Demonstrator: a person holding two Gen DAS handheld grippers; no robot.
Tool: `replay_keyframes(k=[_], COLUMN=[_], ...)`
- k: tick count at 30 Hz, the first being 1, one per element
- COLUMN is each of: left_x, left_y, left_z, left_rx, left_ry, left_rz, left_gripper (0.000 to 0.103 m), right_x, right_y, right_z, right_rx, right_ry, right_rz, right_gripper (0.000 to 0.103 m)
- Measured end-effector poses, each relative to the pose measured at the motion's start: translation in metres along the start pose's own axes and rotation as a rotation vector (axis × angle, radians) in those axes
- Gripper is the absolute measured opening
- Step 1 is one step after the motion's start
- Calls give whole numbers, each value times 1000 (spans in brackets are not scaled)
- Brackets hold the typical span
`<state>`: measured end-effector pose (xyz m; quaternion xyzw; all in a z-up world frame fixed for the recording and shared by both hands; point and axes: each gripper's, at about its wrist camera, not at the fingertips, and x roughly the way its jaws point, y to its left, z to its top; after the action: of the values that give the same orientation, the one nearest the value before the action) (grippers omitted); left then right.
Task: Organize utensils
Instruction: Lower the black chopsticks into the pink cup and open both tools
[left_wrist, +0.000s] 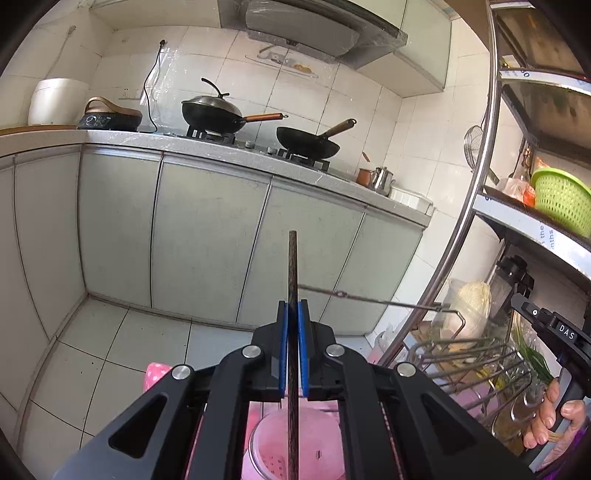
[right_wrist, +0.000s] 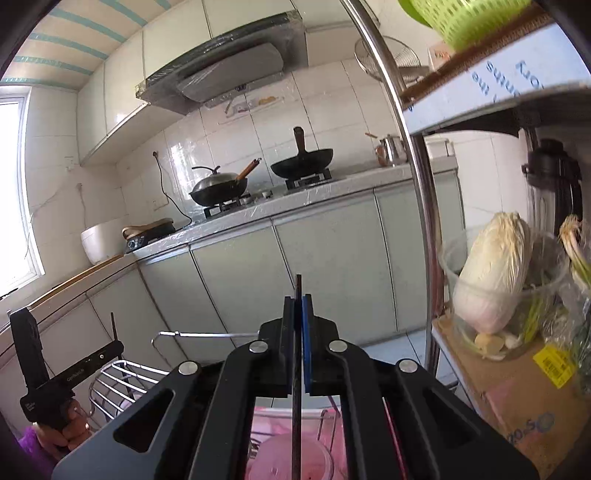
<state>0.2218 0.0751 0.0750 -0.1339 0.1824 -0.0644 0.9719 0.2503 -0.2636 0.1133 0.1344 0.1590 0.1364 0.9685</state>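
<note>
My left gripper (left_wrist: 293, 308) is shut on a dark chopstick (left_wrist: 292, 266) that stands upright between its blue pads; the stick's lower end hangs over a pink perforated utensil cup (left_wrist: 325, 448). My right gripper (right_wrist: 298, 300) is shut on a second dark chopstick (right_wrist: 298, 286), also upright, with its lower end over the same pink cup (right_wrist: 273, 461). The right gripper's body shows at the right edge of the left wrist view (left_wrist: 550, 325); the left gripper's body shows at the lower left of the right wrist view (right_wrist: 66, 373).
A wire dish rack (left_wrist: 476, 354) sits beside the cup, also in the right wrist view (right_wrist: 122, 376). A chrome shelf pole (right_wrist: 417, 177) and shelves with a cabbage (right_wrist: 491, 273) and a green basket (left_wrist: 561, 199) stand to the right. Woks (left_wrist: 306, 142) sit on the far counter.
</note>
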Motion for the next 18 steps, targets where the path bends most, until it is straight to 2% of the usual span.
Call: replay_keyframes(k=[7, 14, 18], left_x=[4, 6, 2], left_y=[7, 7, 10], left_z=[-19, -24, -20], left_rx=[-36, -63, -99], left_ry=[106, 178, 193], left_rz=[-16, -15, -19], left_gripper=[5, 7, 18], right_x=[8, 12, 6], right_y=[-7, -1, -7], right_z=[-32, -43, -43], right_rx=[46, 45, 77], right_ry=[140, 255, 286], right_rz=[5, 3, -2], right_gripper=[4, 7, 29])
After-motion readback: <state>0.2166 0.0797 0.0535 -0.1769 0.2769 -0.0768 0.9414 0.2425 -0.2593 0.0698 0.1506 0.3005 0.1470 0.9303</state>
